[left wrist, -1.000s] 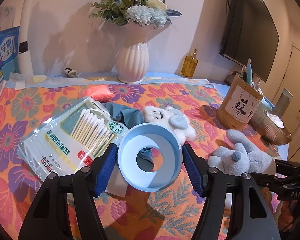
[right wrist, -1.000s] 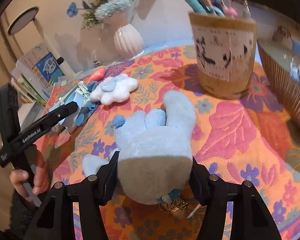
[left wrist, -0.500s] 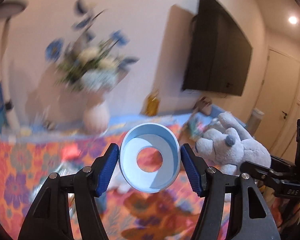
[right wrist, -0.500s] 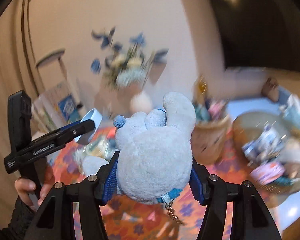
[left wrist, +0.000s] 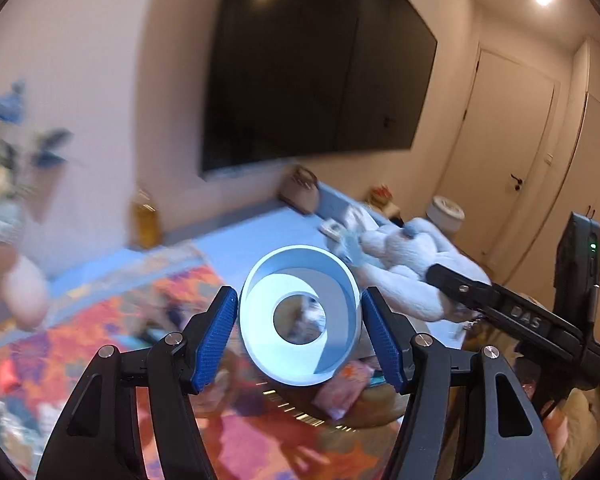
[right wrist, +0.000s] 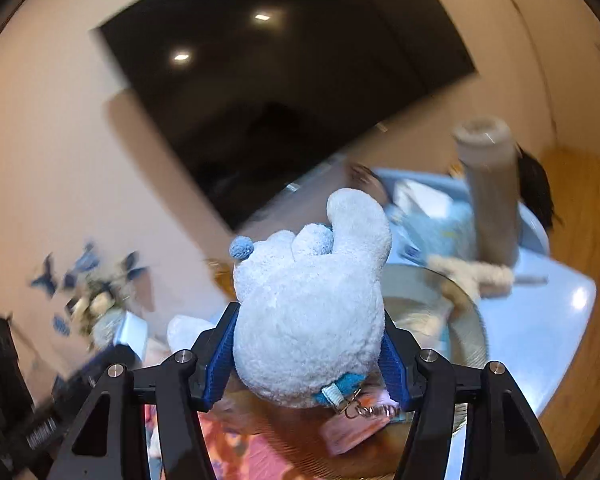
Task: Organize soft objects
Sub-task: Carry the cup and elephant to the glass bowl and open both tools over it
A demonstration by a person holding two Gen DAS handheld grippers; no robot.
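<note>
Two grips: left gripper (left wrist: 300,334) fingers clasp a blue ring (left wrist: 300,316), hole facing the camera; right gripper (right wrist: 308,354) squeezes a plush toy (right wrist: 308,304), ears pointing away.

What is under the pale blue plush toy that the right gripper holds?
Below the pale blue plush toy lies a ribbed basket holding a pink packet. The toy and the fingers cover the rest of the basket.

Pale blue ring (left wrist: 299,316), grey-white plush toy (right wrist: 308,320) with blue collar, orange floral cloth (left wrist: 100,332), blue-padded black tongs (left wrist: 299,334).
</note>
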